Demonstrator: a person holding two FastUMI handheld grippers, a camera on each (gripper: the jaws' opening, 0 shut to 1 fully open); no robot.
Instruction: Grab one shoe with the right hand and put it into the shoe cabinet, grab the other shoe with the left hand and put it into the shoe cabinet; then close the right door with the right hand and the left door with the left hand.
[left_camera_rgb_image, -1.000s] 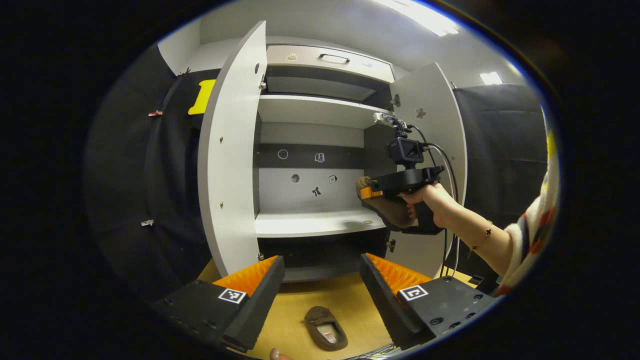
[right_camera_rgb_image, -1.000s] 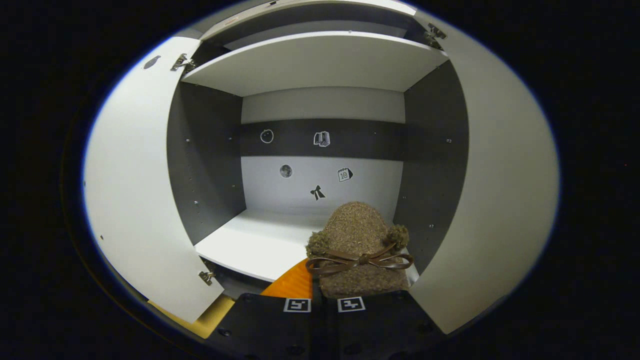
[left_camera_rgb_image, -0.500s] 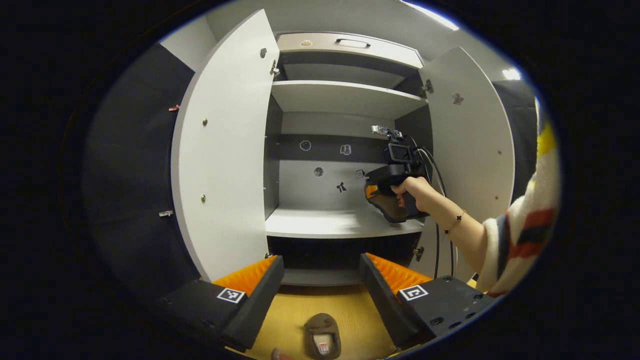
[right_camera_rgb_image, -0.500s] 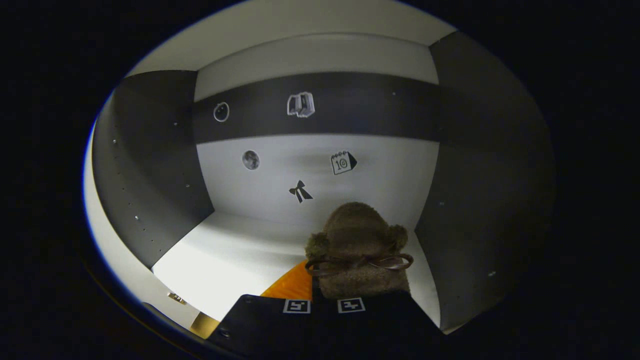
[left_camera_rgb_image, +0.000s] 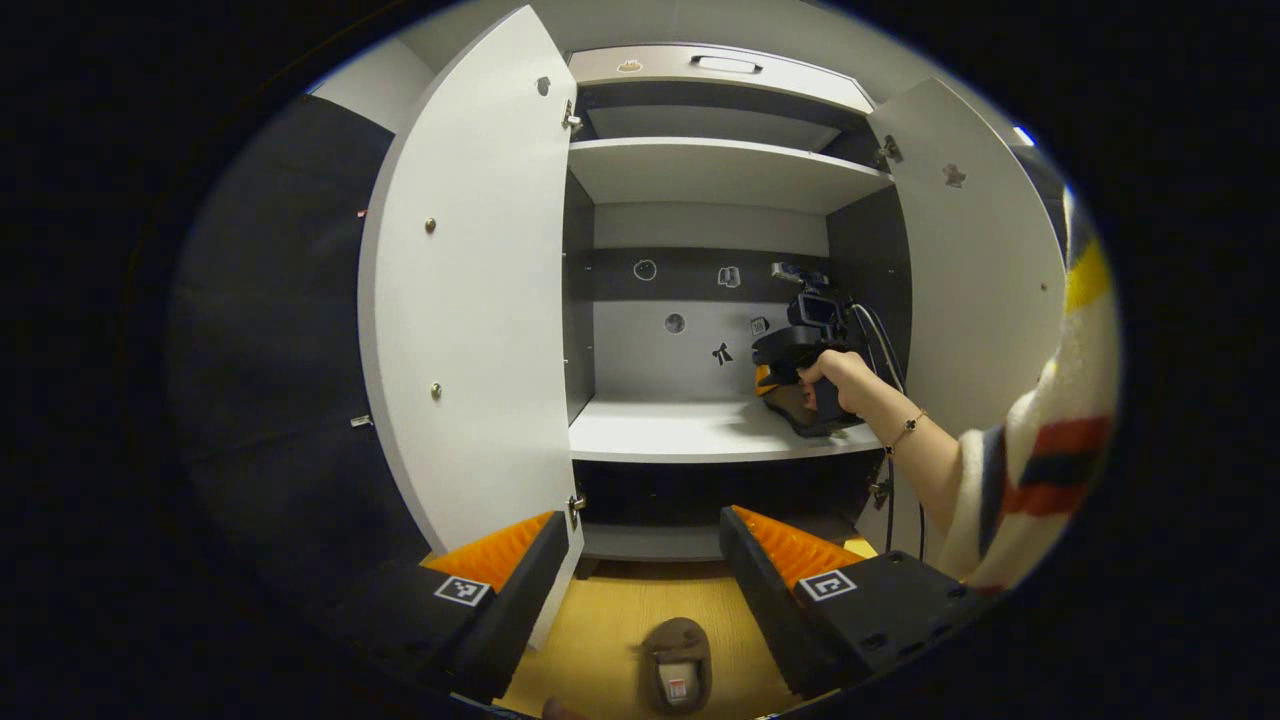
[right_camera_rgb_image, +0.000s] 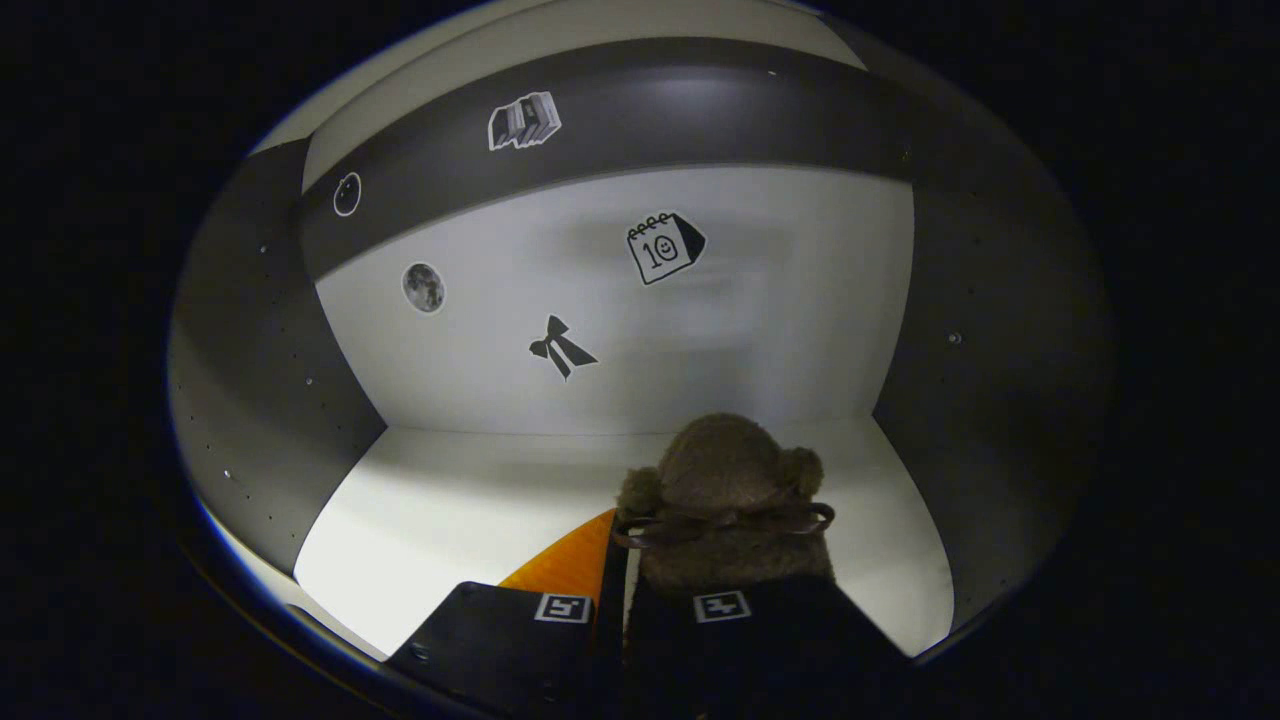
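Two open doors (left_camera_rgb_image: 470, 300) flank the shelf (left_camera_rgb_image: 690, 430); right gripper (right_camera_rgb_image: 625, 560) clamps a shoe (right_camera_rgb_image: 735, 500), left gripper (left_camera_rgb_image: 640, 560) gapes wide.

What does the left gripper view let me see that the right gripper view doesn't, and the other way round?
The left gripper view takes in both open cabinet doors, the second shoe lying on the wooden floor between the open left gripper fingers, and the hand holding the right gripper. The right gripper view shows, close up, the fuzzy brown shoe with its bow, clamped in the right gripper over the white shelf. Both show that shelf and the bow sticker on the back wall.
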